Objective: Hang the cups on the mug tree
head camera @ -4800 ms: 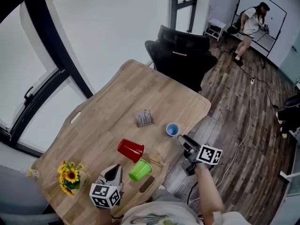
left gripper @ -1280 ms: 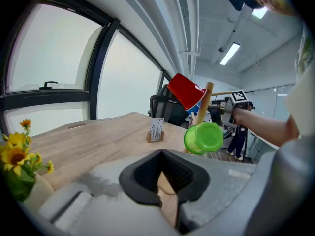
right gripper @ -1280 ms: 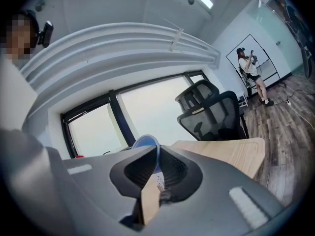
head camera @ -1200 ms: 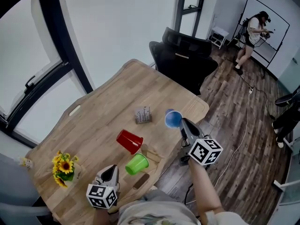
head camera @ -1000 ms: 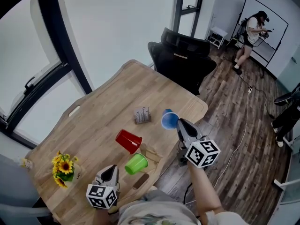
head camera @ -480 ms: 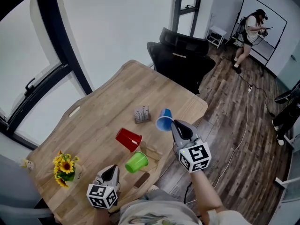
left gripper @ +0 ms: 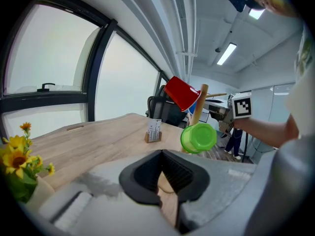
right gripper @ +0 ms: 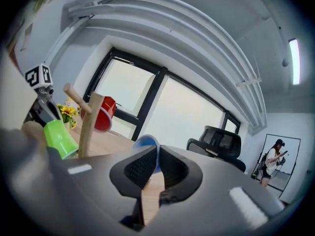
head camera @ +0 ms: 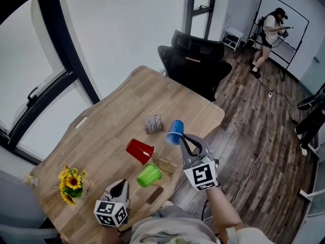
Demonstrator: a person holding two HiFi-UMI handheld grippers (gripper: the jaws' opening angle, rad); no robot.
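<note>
The right tongs (head camera: 182,138) pinch the rim of a blue cup (head camera: 174,131), held at twelve o'clock from the wooden mug tree (head camera: 165,163) on the counter (head camera: 117,111). A red cup (head camera: 140,151) sits tilted at the tree's ten o'clock and a green cup (head camera: 151,175) at its seven o'clock. The left tongs (head camera: 121,187) rest by the counter's near edge, with sunflowers (head camera: 71,183) at their nine o'clock.

white wall (head camera: 127,24) | wood-plank floor (head camera: 254,131) | black chair (head camera: 195,65) | dark-framed window (head camera: 30,80)
</note>
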